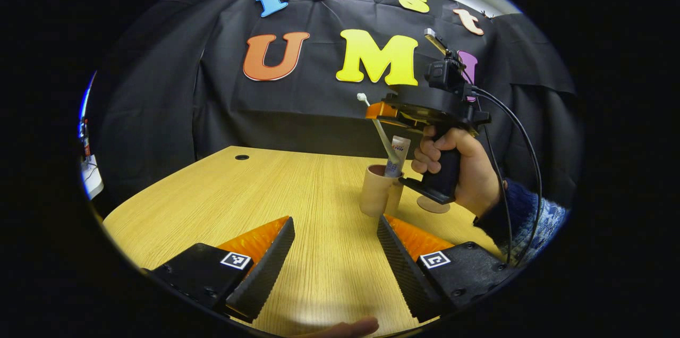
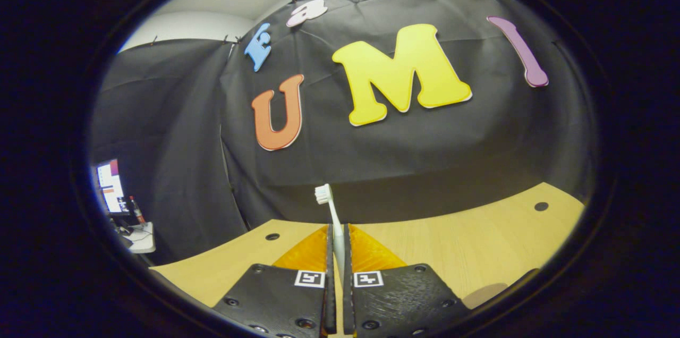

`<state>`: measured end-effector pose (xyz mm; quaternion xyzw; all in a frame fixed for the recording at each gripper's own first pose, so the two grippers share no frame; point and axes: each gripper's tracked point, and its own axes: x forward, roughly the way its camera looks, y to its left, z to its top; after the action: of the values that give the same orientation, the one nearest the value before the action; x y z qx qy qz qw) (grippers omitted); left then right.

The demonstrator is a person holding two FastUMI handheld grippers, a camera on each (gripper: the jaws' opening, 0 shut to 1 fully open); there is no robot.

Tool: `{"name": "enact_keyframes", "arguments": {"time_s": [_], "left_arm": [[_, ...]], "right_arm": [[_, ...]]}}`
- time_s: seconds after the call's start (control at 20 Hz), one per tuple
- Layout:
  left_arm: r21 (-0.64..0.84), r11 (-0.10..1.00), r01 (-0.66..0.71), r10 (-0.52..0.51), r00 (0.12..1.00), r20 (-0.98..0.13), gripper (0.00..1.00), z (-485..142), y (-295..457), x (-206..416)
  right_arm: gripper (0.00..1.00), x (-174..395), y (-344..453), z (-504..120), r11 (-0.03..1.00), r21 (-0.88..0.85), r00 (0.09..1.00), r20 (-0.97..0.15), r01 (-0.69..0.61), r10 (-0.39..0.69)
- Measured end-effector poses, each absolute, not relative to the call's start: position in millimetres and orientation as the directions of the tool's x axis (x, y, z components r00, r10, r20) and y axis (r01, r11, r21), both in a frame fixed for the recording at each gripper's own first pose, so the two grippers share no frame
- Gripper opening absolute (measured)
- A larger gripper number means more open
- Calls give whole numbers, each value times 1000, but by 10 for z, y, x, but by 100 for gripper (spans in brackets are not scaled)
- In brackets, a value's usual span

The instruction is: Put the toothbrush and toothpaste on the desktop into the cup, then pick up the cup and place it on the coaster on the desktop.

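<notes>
Right gripper (image 2: 336, 258) pinches the brush (image 2: 333, 221) tight, handle between both fingers, bristles up; from the left gripper view its lower end slants down into the cup (image 1: 376, 189), beside the paste (image 1: 396, 156). Left gripper (image 1: 334, 253) hangs wide, empty, nearer the cup. Coaster (image 1: 433, 204) sits just behind. Paste lettering too small to read.

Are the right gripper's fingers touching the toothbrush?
Touching. In the right gripper view, the right gripper has both fingers closed on the toothbrush handle, with its bristle head sticking up beyond the tips.
</notes>
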<state>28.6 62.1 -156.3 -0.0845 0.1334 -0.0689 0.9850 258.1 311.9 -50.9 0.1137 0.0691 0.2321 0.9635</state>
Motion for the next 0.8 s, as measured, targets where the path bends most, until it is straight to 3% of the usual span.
{"name": "enact_keyframes", "arguments": {"time_s": [0.8], "left_arm": [[-197,973,121,-172,948,-268,99,-1604,566,278]], "right_arm": [[7,2569,3073,-696,884,222,892,-102,-411,440]]}}
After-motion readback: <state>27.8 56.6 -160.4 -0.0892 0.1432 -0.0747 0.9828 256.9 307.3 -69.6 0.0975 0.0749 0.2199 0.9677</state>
